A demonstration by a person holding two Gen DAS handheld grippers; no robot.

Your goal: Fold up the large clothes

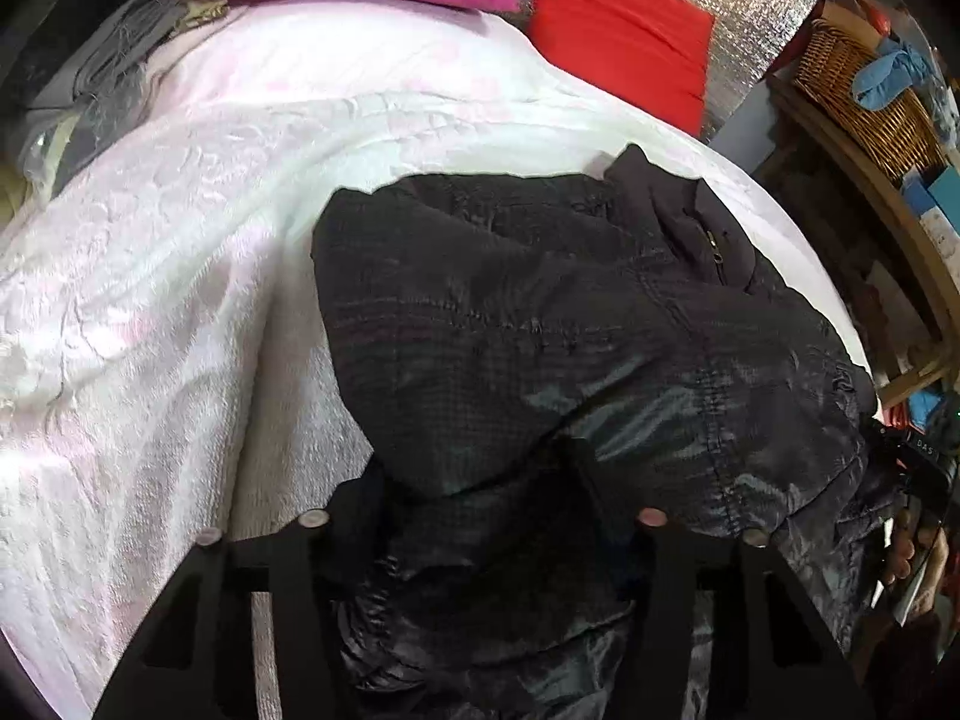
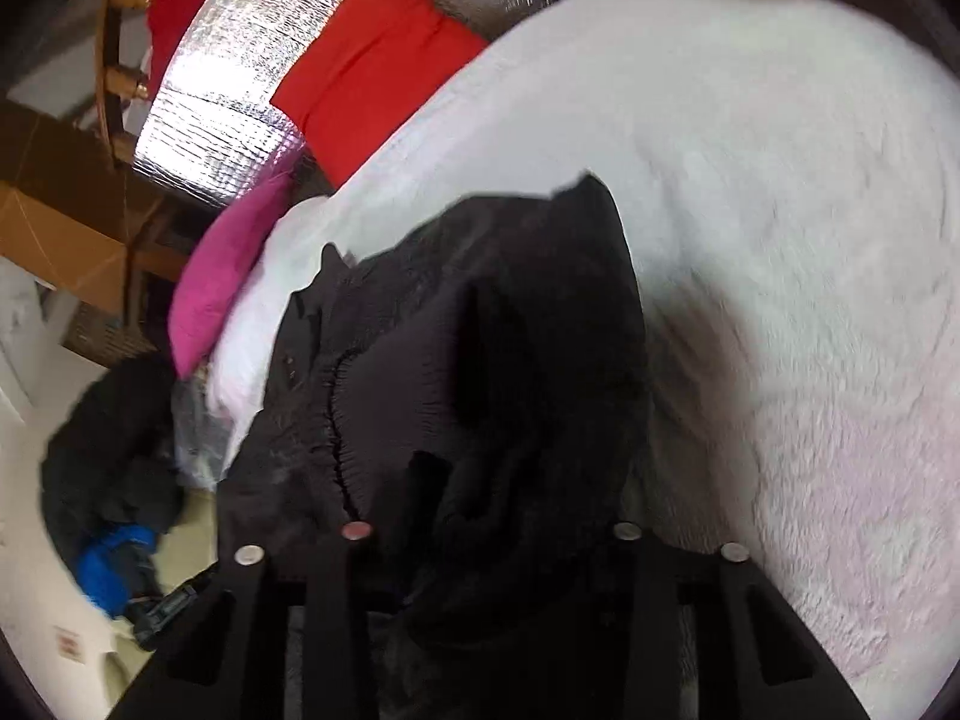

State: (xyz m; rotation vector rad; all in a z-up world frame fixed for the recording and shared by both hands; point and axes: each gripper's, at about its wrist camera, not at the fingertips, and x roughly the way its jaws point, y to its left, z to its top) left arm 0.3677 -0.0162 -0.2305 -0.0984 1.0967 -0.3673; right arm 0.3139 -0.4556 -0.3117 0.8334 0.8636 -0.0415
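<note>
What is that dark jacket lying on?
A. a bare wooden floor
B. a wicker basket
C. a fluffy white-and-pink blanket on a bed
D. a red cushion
C: the black jacket is spread on the fluffy white-pink blanket, while the wicker basket sits off on a shelf and the red cushion stands apart at the head of the bed.

A large black jacket [image 1: 540,330] lies bunched on the bed, near its edge. Its fabric is shiny and quilted, with stitched seams and many wrinkles. A zipper shows near the collar, which points away. In the right wrist view the jacket [image 2: 480,372] looks crumpled and folded over itself.
</note>
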